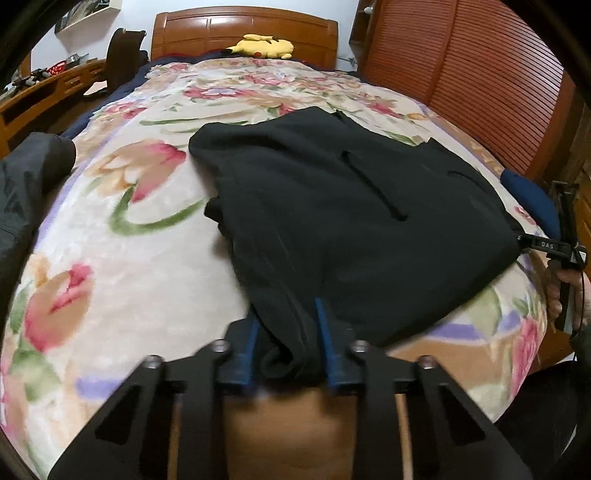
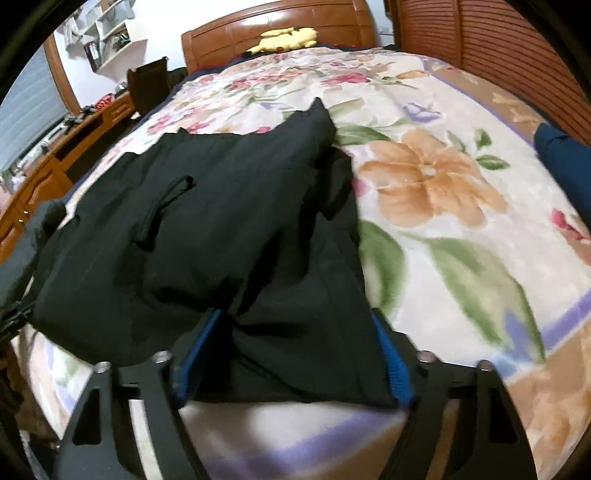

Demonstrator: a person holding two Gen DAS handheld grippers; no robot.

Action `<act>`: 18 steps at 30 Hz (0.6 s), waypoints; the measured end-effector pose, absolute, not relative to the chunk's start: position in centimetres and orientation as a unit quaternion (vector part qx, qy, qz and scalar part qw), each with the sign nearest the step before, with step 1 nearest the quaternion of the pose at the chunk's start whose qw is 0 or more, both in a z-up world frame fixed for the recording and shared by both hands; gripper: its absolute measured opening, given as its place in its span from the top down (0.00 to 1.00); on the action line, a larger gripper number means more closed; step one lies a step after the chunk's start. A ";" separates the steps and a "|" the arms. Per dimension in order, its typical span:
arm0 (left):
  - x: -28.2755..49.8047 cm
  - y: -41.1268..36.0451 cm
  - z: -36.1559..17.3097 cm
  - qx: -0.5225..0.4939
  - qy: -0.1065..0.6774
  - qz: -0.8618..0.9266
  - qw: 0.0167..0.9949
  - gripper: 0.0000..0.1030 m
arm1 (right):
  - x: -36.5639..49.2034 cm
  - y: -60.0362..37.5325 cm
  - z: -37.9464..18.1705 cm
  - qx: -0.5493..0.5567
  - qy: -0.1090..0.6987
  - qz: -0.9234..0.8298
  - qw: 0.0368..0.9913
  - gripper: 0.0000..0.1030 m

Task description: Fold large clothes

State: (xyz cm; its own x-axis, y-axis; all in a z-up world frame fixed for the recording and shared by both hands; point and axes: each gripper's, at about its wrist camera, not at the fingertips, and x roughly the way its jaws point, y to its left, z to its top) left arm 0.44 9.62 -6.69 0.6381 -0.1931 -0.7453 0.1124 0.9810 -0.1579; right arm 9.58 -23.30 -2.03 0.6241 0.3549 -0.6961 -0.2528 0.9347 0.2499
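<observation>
A black hooded sweatshirt (image 1: 351,206) lies partly folded on a floral bedspread (image 1: 122,258); its drawstring runs down the middle. My left gripper (image 1: 288,325) holds the near left corner of the cloth between its blue fingers (image 1: 325,332). The right gripper (image 1: 532,242) shows at the far right edge, clamped on the other corner. In the right wrist view the sweatshirt (image 2: 207,236) fills the left half, and my right gripper (image 2: 295,332) has a thick bunch of black cloth between its blue fingers (image 2: 391,354), which stand wide apart.
A yellow plush toy (image 1: 264,46) lies by the wooden headboard (image 1: 243,33). A slatted wooden wardrobe (image 1: 469,74) runs along the right. A desk with a chair (image 1: 125,55) is at left. A blue cloth (image 1: 532,195) and a dark jacket (image 1: 26,192) lie at the bed's edges.
</observation>
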 end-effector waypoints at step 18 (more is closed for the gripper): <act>-6.9 7.9 -3.2 0.010 0.352 -0.065 0.934 0.89 | 5.7 -23.9 -0.8 0.023 0.335 0.212 0.918 0.87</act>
State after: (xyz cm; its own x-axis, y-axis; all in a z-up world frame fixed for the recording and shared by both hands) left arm -6.86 7.90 -3.19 0.7433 -0.1143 -0.6591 0.1277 0.9914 -0.0279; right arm 5.69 -23.94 -0.83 0.6858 0.4040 -0.6053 -0.3731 0.9093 0.1841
